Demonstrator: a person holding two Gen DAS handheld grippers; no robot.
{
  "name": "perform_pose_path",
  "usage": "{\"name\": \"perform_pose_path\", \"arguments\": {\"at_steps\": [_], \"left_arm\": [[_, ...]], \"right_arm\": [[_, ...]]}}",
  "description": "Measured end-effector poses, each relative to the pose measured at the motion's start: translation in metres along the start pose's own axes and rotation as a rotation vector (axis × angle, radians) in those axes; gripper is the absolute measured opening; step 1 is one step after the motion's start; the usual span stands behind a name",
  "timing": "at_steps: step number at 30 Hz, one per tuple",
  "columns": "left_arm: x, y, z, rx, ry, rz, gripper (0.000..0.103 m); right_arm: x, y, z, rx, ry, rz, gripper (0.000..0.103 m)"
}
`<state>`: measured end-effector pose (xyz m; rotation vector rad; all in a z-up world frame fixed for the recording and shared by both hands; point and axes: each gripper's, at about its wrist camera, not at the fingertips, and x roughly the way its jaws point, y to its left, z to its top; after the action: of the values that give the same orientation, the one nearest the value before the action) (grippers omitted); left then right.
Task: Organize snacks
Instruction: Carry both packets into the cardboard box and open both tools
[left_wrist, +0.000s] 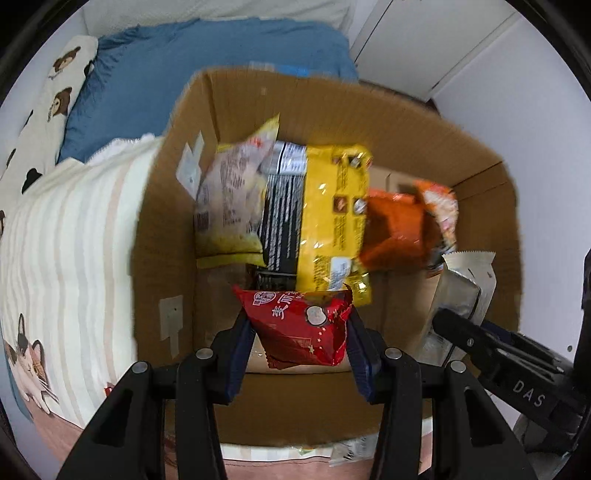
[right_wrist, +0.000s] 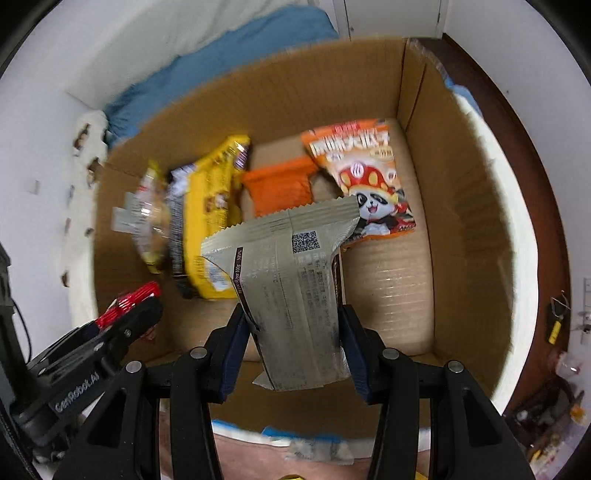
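Observation:
An open cardboard box (left_wrist: 166, 229) (right_wrist: 461, 221) sits on a bed. Inside lie a yellow snack bag (left_wrist: 332, 206) (right_wrist: 210, 221), a pale clear-fronted bag (left_wrist: 229, 199) (right_wrist: 151, 221), an orange packet (left_wrist: 395, 229) (right_wrist: 277, 184) and an orange panda-print bag (right_wrist: 365, 177) (left_wrist: 439, 206). My left gripper (left_wrist: 299, 343) is shut on a red snack packet (left_wrist: 306, 328) above the box's near side; it also shows in the right wrist view (right_wrist: 129, 299). My right gripper (right_wrist: 295, 347) is shut on a silver-grey packet (right_wrist: 288, 280), which also shows at the right of the left wrist view (left_wrist: 461, 288).
The box rests on a striped cream blanket (left_wrist: 66, 258) with a cat print. A blue pillow (left_wrist: 203, 74) and a bear-print pillow (left_wrist: 55, 92) lie behind it. White walls and a cupboard (left_wrist: 424, 44) stand beyond. A dark wooden bed frame (right_wrist: 535, 184) runs along the right.

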<state>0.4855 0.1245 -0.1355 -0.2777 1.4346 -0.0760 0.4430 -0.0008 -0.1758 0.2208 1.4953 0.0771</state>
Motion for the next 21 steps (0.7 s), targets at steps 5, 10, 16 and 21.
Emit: {"name": "perform_pose_path", "arguments": {"at_steps": [5, 10, 16, 21], "left_arm": [[0.028, 0.005, 0.000, 0.010, 0.067, 0.030, 0.046], [0.031, 0.008, -0.001, 0.017, 0.068, 0.063, 0.067], [0.025, 0.009, -0.002, 0.033, 0.045, 0.073, 0.086], [0.009, 0.005, -0.005, 0.045, 0.017, 0.074, 0.090]], "right_arm": [[0.035, -0.005, 0.005, 0.008, 0.098, -0.034, 0.055], [0.045, -0.006, 0.009, -0.013, 0.121, -0.061, 0.093], [0.033, -0.011, 0.010, -0.033, 0.081, -0.070, 0.096], [0.015, -0.013, 0.008, -0.066, 0.031, -0.091, 0.096]]}}
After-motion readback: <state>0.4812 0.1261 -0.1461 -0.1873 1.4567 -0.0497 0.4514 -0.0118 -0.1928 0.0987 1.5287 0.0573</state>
